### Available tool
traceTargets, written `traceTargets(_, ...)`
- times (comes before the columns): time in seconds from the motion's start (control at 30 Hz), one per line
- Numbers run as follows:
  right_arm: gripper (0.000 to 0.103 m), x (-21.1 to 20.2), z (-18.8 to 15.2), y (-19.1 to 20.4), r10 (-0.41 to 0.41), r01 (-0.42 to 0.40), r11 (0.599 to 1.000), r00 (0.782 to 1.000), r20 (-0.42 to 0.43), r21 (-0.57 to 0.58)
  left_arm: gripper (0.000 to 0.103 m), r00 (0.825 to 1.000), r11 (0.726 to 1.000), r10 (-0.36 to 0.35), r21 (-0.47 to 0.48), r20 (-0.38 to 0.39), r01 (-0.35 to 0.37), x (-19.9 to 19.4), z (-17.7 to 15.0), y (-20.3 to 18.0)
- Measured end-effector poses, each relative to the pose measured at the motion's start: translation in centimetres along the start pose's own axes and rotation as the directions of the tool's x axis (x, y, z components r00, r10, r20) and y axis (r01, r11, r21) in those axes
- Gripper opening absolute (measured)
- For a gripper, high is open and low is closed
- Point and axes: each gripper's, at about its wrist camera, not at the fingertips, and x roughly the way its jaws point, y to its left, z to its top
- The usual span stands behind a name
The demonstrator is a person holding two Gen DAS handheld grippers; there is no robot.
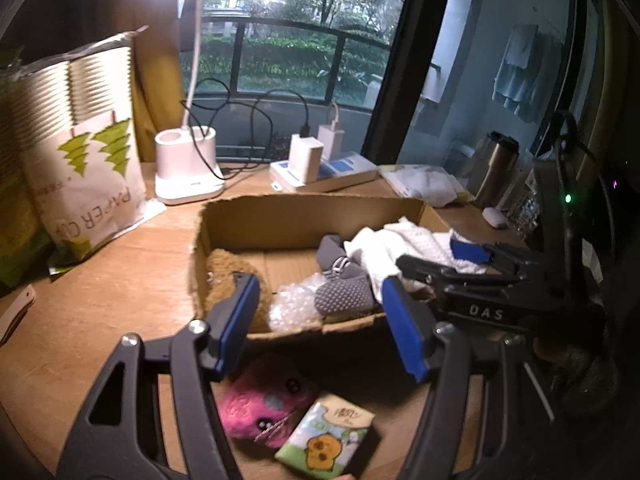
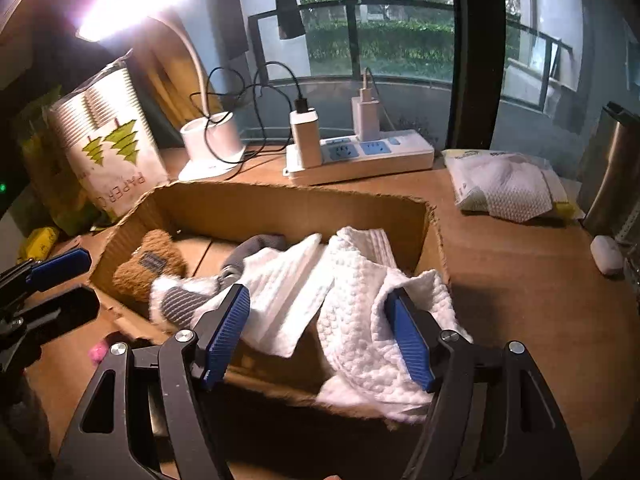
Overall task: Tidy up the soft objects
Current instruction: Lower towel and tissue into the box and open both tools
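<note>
Left wrist view first: we read "PAPER CUP" on the bag [image 1: 86, 176] at far left and "DAS" on the right hand-held gripper [image 1: 436, 264]. Our left hand-held gripper [image 1: 320, 320] stands spread and empty above the cardboard box [image 1: 304, 216]; the pink plush [image 1: 260, 408] and tissue pack [image 1: 330, 438] lie on the desk [image 1: 100, 300] beneath it. Right wrist view: our right hand-held gripper [image 2: 320, 328] stands spread over the white cloth [image 2: 360, 312] draped on the box's near wall.

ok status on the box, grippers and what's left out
Both open: left gripper, right gripper over the white cloth. Box holds cloth, brown plush. Pink plush, tissue pack still outside.
</note>
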Motion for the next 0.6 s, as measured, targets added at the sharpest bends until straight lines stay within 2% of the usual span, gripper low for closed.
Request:
traceTargets(0.17,0.073,-0.2,-0.5,1.2,-0.062,0.059,0.996,0.997,-0.040,-0.066,0.065,1.000,1.000,-0.001,-0.012,0.023,0.001,-1.4,-0.7,0.6)
traceTargets(0.43,0.073,-3.1,-0.7,1.9,-0.086,0.085,0.995,0.996,-0.018,-0.051,0.065,0.999,0.999,-0.005,-0.032,0.050,0.007,-3.5,-1.9,1.3)
traceTargets(0.6,0.073,-6.5,-0.7,1.9,-0.076,0.077,0.997,0.992,0.101,-0.014,0.066,0.997,0.999,-0.012,-0.044,0.071,0.015,-4.8,-2.4,1.5)
